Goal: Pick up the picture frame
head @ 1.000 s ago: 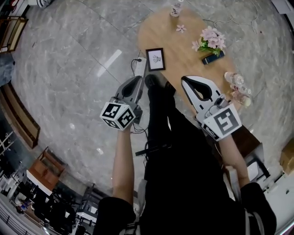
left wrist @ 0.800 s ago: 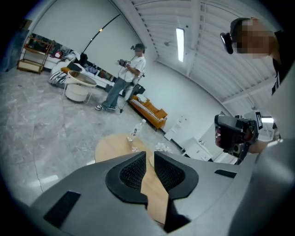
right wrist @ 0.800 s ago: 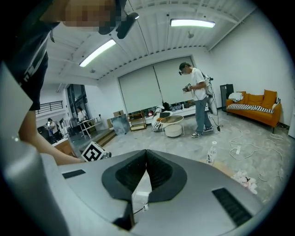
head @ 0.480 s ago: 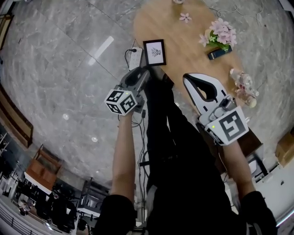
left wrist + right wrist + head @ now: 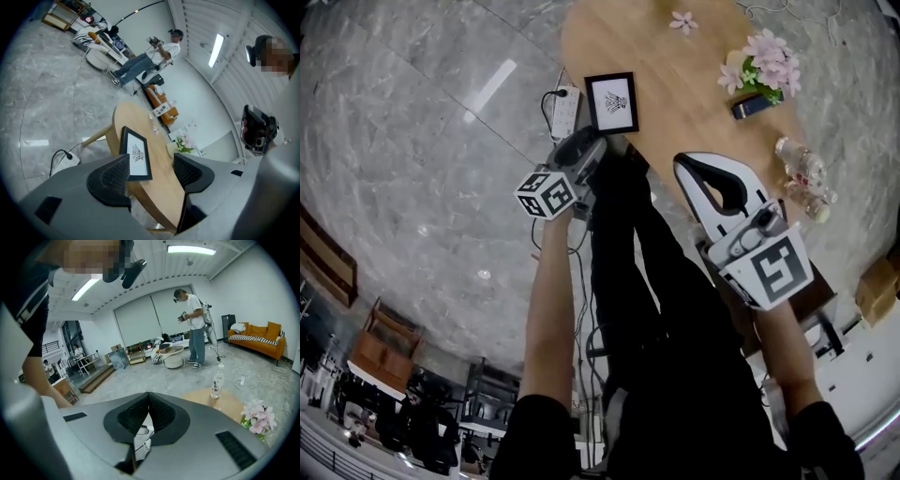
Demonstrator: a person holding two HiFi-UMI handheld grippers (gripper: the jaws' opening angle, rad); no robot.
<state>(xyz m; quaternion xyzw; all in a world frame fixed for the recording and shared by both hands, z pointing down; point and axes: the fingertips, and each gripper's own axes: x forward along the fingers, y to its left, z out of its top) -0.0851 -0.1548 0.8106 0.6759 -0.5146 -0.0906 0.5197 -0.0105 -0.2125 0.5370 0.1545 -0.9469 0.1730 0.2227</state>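
Note:
The picture frame [image 5: 612,101] is black with a white mat and a small drawing; it lies flat at the near left edge of the oval wooden table [image 5: 684,80]. My left gripper [image 5: 594,150] hovers just short of the frame's near edge. In the left gripper view its jaws [image 5: 151,171] are opening with nothing between them, and the frame [image 5: 136,153] lies just beyond the left pad [image 5: 116,175]. My right gripper [image 5: 686,163] hangs over the table's near edge, right of the frame. Its jaws [image 5: 149,401] are shut and hold nothing.
On the table stand a pot of pink flowers [image 5: 762,64], a dark phone [image 5: 751,105], a loose pink blossom [image 5: 682,21] and a clear bottle [image 5: 802,169]. A white power strip [image 5: 562,108] with cables lies on the floor left of the frame. A person [image 5: 193,324] stands far off.
Both grippers have sunk toward the table. The left one came close to the frame's near edge and its jaws went from shut to open. The right one stayed shut.

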